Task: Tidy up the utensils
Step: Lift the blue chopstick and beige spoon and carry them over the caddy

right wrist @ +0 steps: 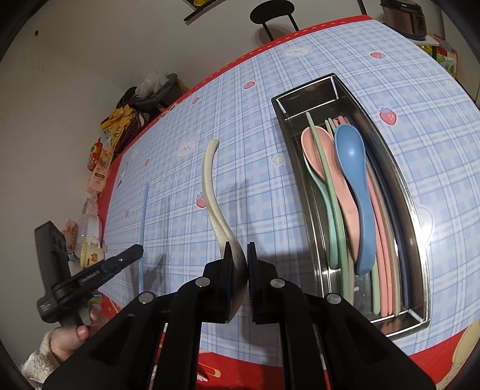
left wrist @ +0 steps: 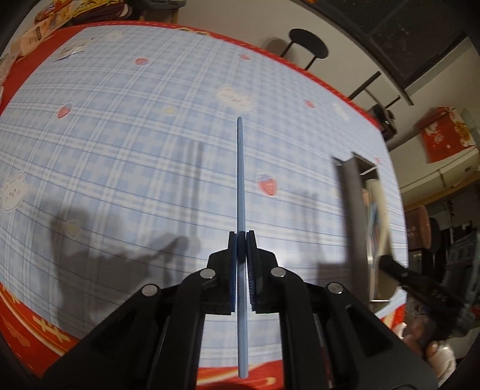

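My left gripper [left wrist: 241, 237] is shut on a thin blue chopstick [left wrist: 240, 168], which points away from me above the blue checked tablecloth [left wrist: 135, 135]. In the right wrist view that left gripper [right wrist: 136, 250] and its blue chopstick [right wrist: 144, 216] show at the left. My right gripper [right wrist: 239, 249] is shut on the bowl of a cream spoon [right wrist: 210, 186], whose curved handle reaches out over the cloth. Right of it lies a steel tray [right wrist: 288, 144] holding a blue spoon [right wrist: 355, 180], a pink spoon [right wrist: 318, 144], a green spoon and several coloured chopsticks.
Snack packets [right wrist: 105, 156] and a small yellow cup [right wrist: 90, 255] crowd the table's left edge. A black stool [left wrist: 307, 45] stands beyond the far edge and a rice cooker [right wrist: 403, 18] sits at the far right. A person's hand [right wrist: 69, 339] holds the left gripper.
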### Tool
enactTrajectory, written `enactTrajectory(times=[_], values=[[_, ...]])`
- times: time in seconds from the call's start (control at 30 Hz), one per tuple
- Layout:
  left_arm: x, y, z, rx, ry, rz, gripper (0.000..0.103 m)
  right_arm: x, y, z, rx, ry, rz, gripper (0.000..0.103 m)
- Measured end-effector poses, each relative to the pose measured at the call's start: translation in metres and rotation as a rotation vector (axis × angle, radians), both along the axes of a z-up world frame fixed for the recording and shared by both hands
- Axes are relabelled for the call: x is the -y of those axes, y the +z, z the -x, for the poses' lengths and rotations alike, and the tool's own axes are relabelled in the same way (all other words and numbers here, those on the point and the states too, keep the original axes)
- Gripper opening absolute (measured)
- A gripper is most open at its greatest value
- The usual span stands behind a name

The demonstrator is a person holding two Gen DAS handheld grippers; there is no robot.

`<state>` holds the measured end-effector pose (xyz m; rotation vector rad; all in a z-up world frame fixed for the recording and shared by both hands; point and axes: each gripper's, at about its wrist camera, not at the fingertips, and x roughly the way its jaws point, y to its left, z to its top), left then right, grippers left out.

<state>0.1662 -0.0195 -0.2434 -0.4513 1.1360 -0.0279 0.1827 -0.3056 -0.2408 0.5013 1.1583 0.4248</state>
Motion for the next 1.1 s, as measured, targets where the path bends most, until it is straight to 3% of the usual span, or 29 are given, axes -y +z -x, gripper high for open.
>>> enactTrajectory(times=[0.3,0.63,1.1], values=[[0.059,0.022,-0.009,0.022,-0.106,0.04,0.01,0.043,0.001,0.011,0.011,-0.082,-0.024,0.009],[0.137,0.02,-0.026,0.017,-0.197,0.084,0.01,0.1,-0.006,0.01,-0.008,-0.157,-0.017,0.009],[0.204,-0.009,-0.049,-0.021,-0.178,0.141,0.01,0.124,-0.007,-0.01,0.001,-0.084,0.013,0.009]])
